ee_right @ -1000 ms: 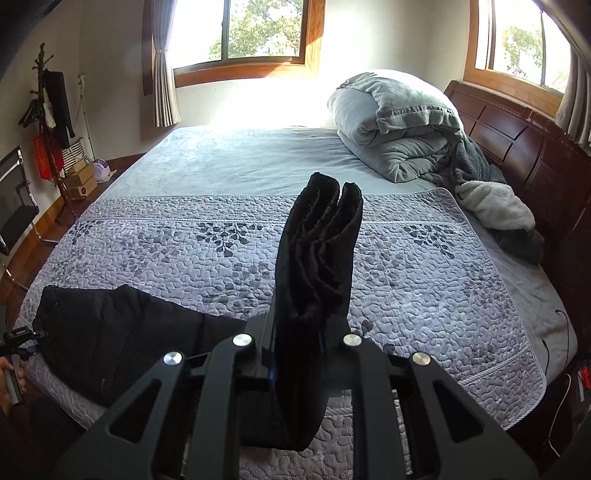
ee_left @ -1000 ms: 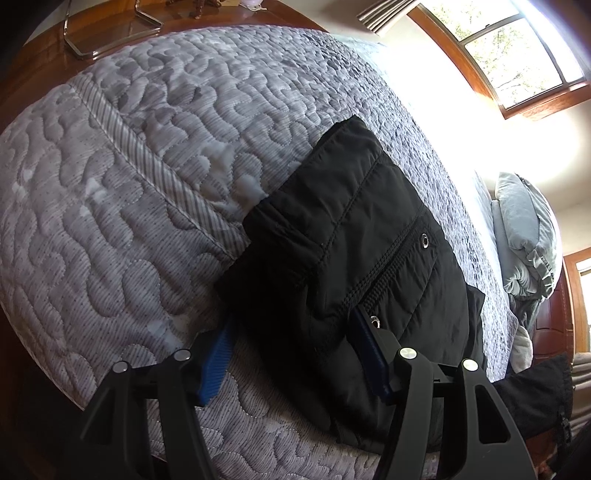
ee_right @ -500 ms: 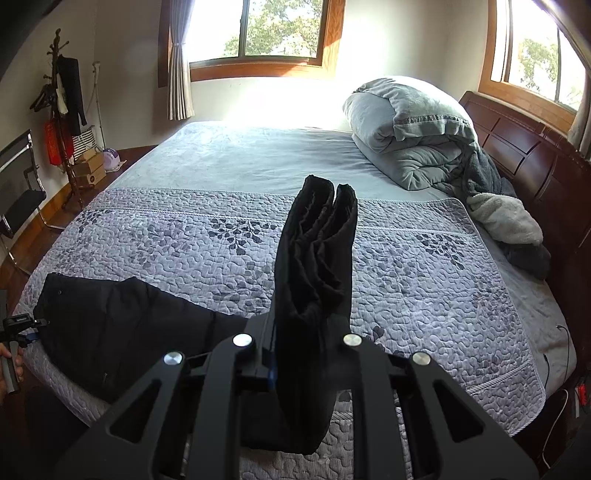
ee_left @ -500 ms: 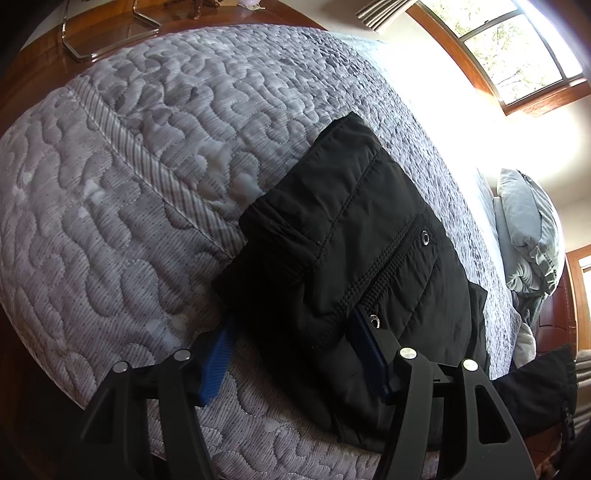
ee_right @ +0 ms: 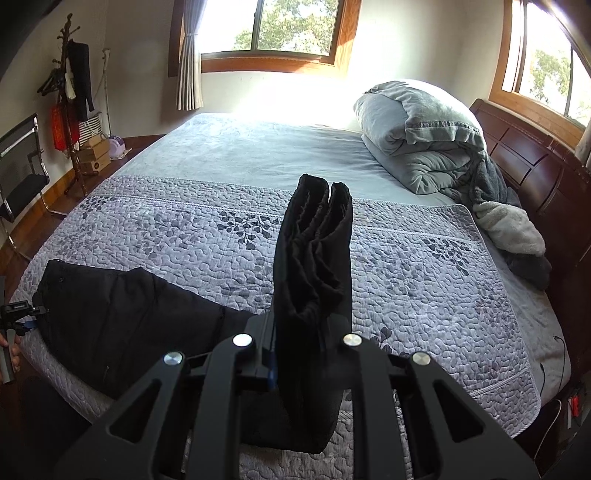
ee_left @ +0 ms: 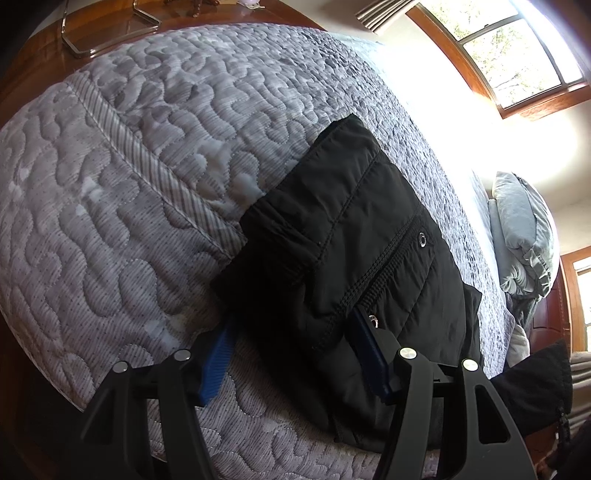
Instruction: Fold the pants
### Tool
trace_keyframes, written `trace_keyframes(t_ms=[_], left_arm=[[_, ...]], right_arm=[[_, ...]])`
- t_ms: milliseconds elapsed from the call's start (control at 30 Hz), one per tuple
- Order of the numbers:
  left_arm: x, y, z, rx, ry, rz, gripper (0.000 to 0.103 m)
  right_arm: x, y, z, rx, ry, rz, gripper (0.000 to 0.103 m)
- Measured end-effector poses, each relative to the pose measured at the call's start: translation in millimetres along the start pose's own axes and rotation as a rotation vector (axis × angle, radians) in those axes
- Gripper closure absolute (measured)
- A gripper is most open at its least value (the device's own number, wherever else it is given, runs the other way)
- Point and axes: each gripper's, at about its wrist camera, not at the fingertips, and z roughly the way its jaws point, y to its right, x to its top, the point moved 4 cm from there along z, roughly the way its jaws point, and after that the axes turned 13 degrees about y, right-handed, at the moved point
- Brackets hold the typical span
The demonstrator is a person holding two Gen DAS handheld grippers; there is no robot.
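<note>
Left gripper: spread wide, blue pads well apart, clamping nothing. Waist end of black pants lying between and over the fingers; right-hand pad tucked against the fabric by a metal eyelet, left-hand pad at the edge of the cloth on the quilt. Actual contact of left pad with cloth hard to judge in shadow.

Right gripper: clenched on the leg ends of the pants, a bunched, pleated bundle standing up between the fingers and hanging below them. Pads almost wholly buried in cloth; only a sliver of blue visible on the left side.

Pants across the near edge of the bed: waist part flat on the quilt at lower left of the right wrist view, leg part lifted off it. Middle stretch of the garment hidden behind the right gripper body.

Left gripper also seen small at far left of the right wrist view, at the waist corner, partly cut off by the frame; opening unreadable there.

Grey duvet rolled up near the wooden headboard. Window overexposed, far mattress washed out in glare. Chair at left, cropped.
</note>
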Motion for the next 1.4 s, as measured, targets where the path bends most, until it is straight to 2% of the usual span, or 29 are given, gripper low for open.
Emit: trace_keyframes(t_ms=[633,1400], left_arm=[[-2,-9,-2,-0.043,-0.004,-0.04,0.041],[-1,-20,-4,-0.082,-0.013,-0.063,0.041]], right_arm=[[-7,-49,13,0.023,-0.04,-0.113,0.088],[-40,-107,38,0.032,-0.11,-0.283,0.089]])
